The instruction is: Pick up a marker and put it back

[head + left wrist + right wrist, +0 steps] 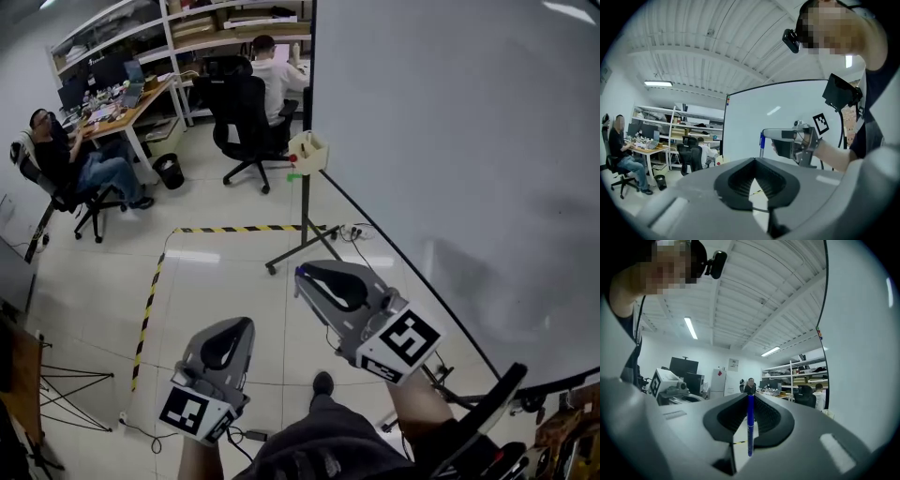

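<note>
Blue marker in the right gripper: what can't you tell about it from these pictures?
- Blue marker, right gripper view: cap on or off, too small to tell.
- Left gripper view: its lower end is hidden by the left gripper.
- Box on the whiteboard stand, head view: contents too small.
</note>
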A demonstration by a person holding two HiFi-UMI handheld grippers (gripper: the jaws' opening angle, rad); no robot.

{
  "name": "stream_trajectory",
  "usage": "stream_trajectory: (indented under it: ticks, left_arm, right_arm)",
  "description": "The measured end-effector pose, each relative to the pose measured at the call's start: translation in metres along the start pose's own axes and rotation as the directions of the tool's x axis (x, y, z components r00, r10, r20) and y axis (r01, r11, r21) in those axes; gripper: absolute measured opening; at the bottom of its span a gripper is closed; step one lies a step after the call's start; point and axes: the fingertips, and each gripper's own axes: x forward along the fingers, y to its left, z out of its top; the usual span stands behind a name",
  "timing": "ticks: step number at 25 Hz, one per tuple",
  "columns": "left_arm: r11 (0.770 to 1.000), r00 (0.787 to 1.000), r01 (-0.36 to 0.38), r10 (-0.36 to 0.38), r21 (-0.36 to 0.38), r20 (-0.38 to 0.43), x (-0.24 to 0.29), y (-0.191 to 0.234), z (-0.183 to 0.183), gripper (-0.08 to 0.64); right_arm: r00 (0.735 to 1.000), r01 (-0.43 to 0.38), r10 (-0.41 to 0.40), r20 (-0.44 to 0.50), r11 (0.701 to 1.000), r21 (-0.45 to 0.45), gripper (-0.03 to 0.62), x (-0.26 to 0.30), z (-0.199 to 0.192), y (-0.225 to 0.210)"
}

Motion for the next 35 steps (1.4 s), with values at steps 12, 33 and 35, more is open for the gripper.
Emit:
stream_trajectory:
  ticks: [12, 33, 35]
  left_arm:
    - [0.995, 0.998, 0.063, -0.061, -0.084, 0.028, -0.165, -0.049, -0.028, 0.006]
    - [0.995, 0.992, 0.098, -0.096, -0.02, 0.085, -0.16, -0.229, -0.001, 0.006]
    - [0.997, 0.993, 0.08, -0.08, 0.003, 0.085, -0.16, -0.243, 0.003, 0.006]
  right_arm:
    - [0.996, 0.064, -0.065, -0.066, 0.998, -0.018, 0.041, -0.065, -0.007, 0.174]
    - [0.997, 0.079, -0.078, -0.015, 0.985, 0.155, 0.041, -0.229, -0.031, 0.216]
    - [0.997, 0.081, -0.082, 0.001, 0.982, 0.169, 0.041, -0.248, -0.033, 0.215]
